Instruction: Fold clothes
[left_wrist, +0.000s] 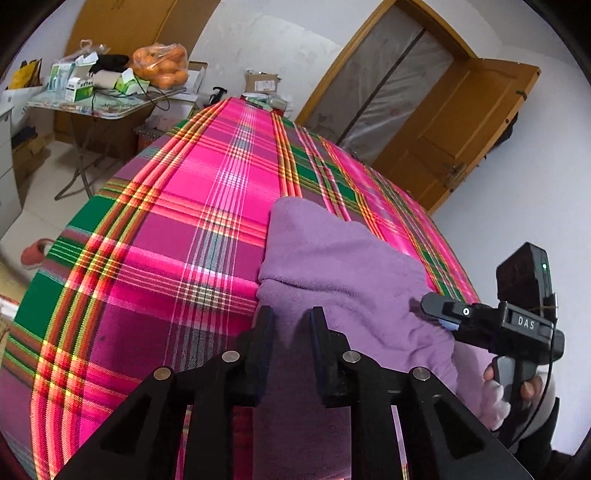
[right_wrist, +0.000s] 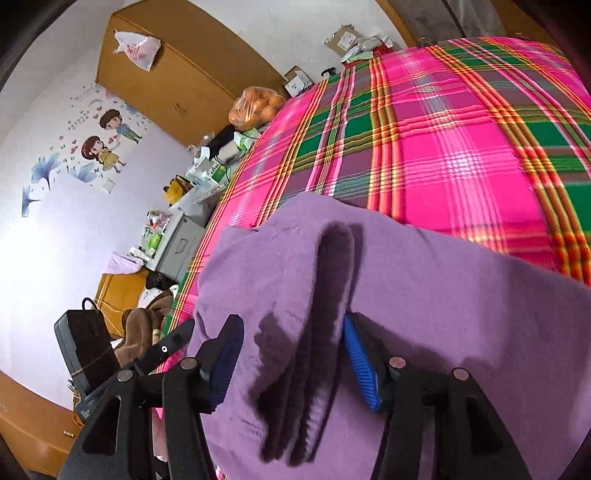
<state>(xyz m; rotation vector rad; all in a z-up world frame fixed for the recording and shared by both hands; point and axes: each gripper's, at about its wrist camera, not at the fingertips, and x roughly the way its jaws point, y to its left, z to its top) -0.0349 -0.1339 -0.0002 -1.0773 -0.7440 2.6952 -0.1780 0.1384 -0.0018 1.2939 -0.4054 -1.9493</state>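
A purple fleece garment (left_wrist: 332, 266) lies bunched on the plaid bed sheet (left_wrist: 177, 206). The left gripper (left_wrist: 291, 321) stands narrowly parted over its near hem, gripping nothing. The right gripper (right_wrist: 291, 354), at three o'clock, spreads wide astride a raised fold, pads apart from it.

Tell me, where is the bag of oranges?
In the left wrist view the bag of oranges sits far back at upper left, on the cluttered side table beyond the plaid bed.
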